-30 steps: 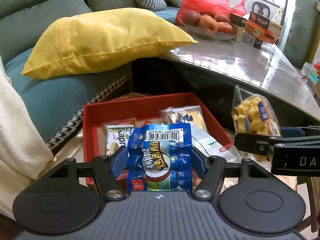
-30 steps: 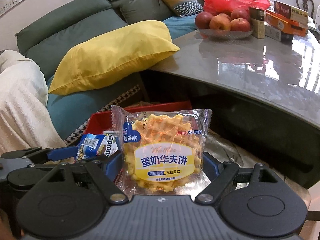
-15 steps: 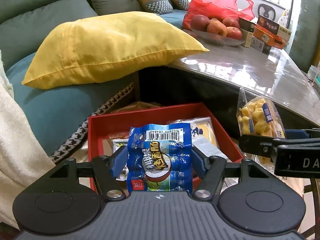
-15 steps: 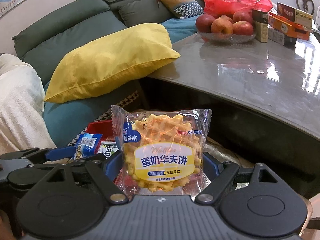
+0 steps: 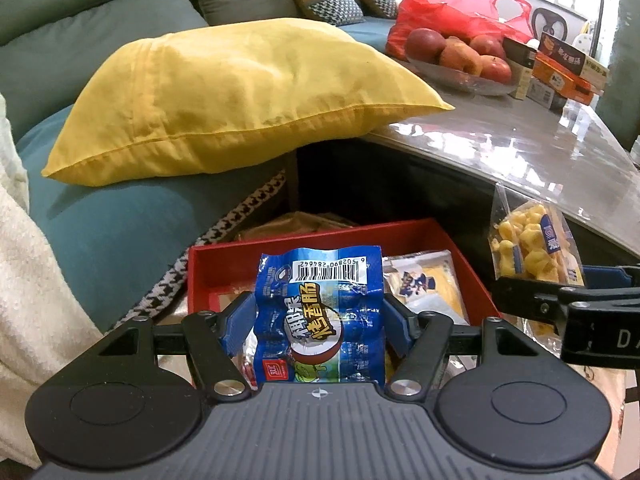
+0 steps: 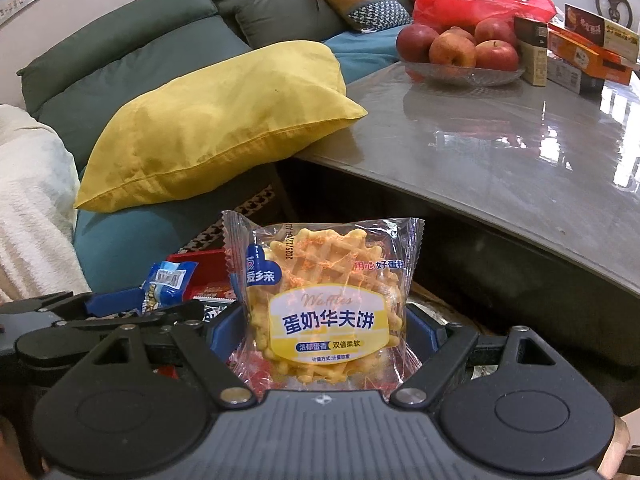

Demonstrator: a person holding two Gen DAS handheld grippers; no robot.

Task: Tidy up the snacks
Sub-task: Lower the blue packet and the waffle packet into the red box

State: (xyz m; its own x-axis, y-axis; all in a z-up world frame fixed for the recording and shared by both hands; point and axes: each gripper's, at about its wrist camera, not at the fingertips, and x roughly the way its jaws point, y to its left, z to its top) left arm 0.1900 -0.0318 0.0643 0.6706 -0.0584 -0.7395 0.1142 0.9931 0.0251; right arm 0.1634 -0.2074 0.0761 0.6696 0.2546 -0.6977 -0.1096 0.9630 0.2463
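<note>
while clamped: sausage pack (image 5: 320, 320), waffle pack (image 6: 326, 308)

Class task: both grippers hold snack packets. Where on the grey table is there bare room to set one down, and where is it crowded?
The grey table is bare from its near edge up to the fruit bowl. Its far end is crowded: bowl, red bag, stacked boxes.

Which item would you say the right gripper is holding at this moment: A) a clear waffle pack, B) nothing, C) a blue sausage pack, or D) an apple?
A: in the right wrist view, the right gripper has its blue fingers closed on the waffle pack, while the blue sausage pack sits in the left gripper.
</note>
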